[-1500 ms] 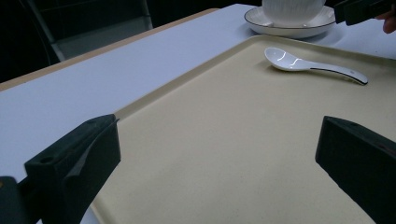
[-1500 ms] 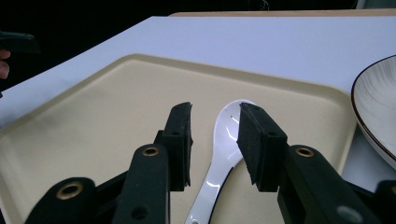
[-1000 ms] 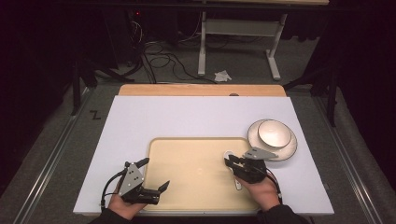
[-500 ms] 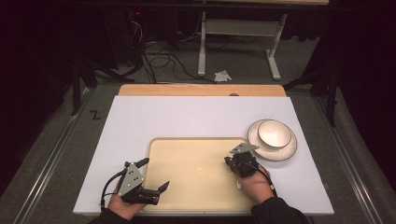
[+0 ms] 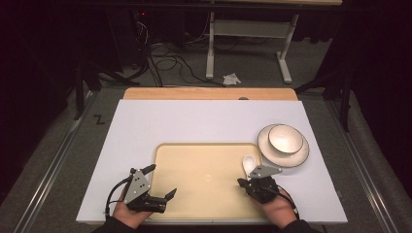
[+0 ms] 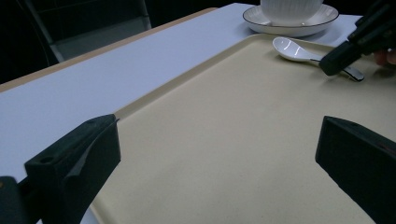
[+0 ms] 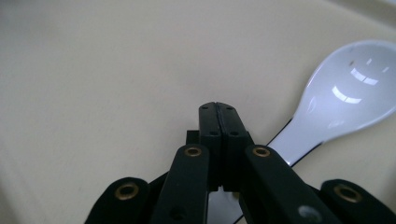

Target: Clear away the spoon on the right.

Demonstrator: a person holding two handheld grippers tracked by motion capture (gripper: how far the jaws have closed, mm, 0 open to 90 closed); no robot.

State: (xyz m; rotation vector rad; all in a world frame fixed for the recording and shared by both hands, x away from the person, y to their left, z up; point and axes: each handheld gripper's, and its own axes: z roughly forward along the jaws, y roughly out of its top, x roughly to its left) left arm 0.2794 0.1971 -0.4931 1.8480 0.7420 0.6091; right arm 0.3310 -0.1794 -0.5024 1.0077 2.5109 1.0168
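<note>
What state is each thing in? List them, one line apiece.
Spoon: lying on the tray, bowl facing up, handle under the right gripper.
Tray: flat on the table, bare apart from the spoon.
Bowl: upright on the plate, looks empty.
Plate: on the table beside the tray.
Left gripper: fingers wide open, holding nothing.
Right gripper: fingers closed together over the spoon handle.

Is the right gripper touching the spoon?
Touching. In the right gripper view the right gripper has its jaws pressed together over the handle of the spoon, which passes right under them and comes out below.
</note>
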